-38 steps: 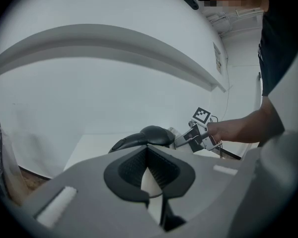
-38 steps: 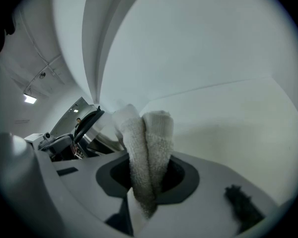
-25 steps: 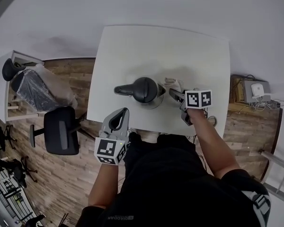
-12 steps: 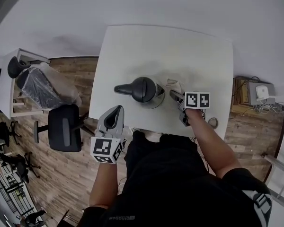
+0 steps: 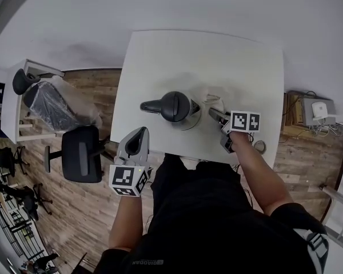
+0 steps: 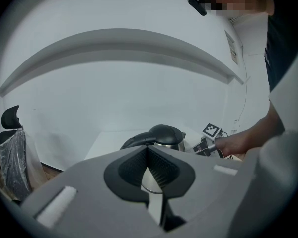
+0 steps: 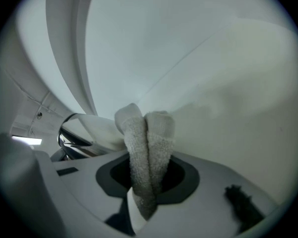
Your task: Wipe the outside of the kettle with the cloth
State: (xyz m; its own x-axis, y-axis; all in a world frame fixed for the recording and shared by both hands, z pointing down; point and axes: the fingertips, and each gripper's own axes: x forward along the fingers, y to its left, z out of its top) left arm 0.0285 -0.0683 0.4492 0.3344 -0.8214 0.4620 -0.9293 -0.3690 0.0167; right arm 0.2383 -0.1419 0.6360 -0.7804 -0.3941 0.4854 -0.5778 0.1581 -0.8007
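Note:
A steel kettle (image 5: pixel 177 108) with a black lid and black handle stands on the white table (image 5: pixel 160 61), handle pointing left. My right gripper (image 5: pixel 213 113) is shut on a pale terry cloth (image 5: pixel 211 102) just right of the kettle body. In the right gripper view the cloth (image 7: pixel 146 148) sticks up folded between the jaws, with the kettle's shiny wall (image 7: pixel 72 138) close at the left. My left gripper (image 5: pixel 138 136) is shut and empty, off the table's near edge, below the kettle. The kettle (image 6: pixel 159 137) lies beyond its closed jaws in the left gripper view.
A black office chair (image 5: pixel 79 153) and a plastic-covered chair (image 5: pixel 51 107) stand on the wood floor left of the table. A small white side table (image 5: pixel 8 119) is further left. Cables and a white device (image 5: pixel 317 110) lie at the right.
The left gripper has drawn back slightly toward the person, off the table edge. The right gripper with the cloth has stayed beside the kettle, shifting only a little.

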